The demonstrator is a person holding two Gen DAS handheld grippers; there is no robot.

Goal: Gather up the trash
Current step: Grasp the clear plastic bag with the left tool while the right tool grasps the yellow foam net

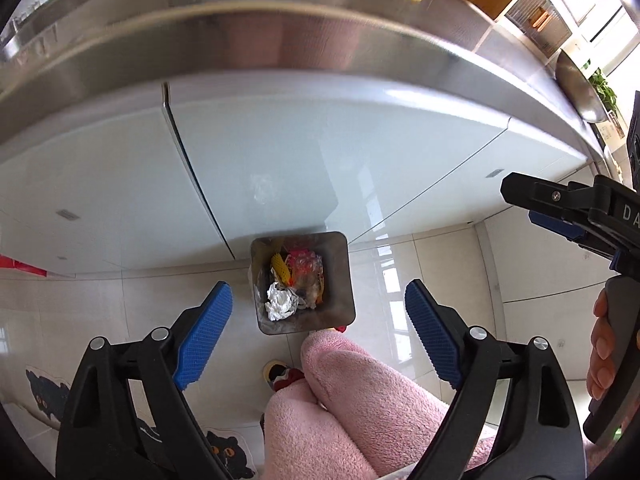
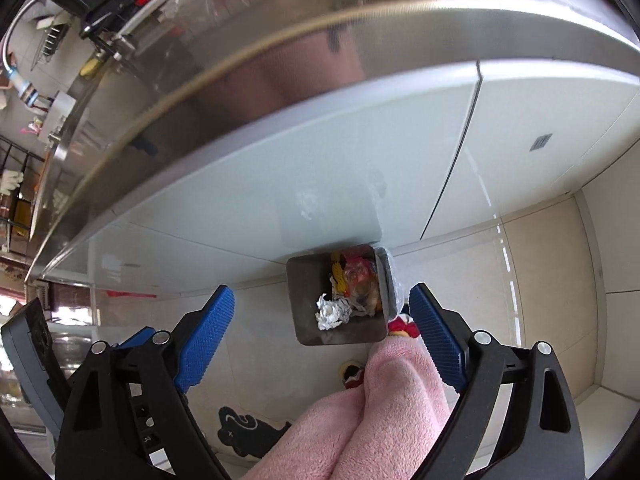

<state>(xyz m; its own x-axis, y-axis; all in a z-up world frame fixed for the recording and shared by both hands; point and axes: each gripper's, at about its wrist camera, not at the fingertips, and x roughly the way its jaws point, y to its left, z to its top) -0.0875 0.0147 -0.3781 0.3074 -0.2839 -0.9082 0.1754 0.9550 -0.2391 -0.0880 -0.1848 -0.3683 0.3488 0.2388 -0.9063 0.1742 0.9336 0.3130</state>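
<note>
Two grippers: left gripper point(image 1: 318, 334), right gripper point(image 2: 322, 334), fingers spread, nothing between.
Bin: metal trash bin point(image 1: 340, 276) on floor, holds crumpled foil point(image 1: 282, 302).

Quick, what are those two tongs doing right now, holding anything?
Left tongs: open, holding nothing.
Right tongs: open, holding nothing.

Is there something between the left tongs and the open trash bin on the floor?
Nothing visible blocks it. The left tongs are open and empty above the trash bin, whose top is uncovered, showing crumpled foil inside. The pink-clad knees sit just beside the bin's near edge, not over it.
</note>
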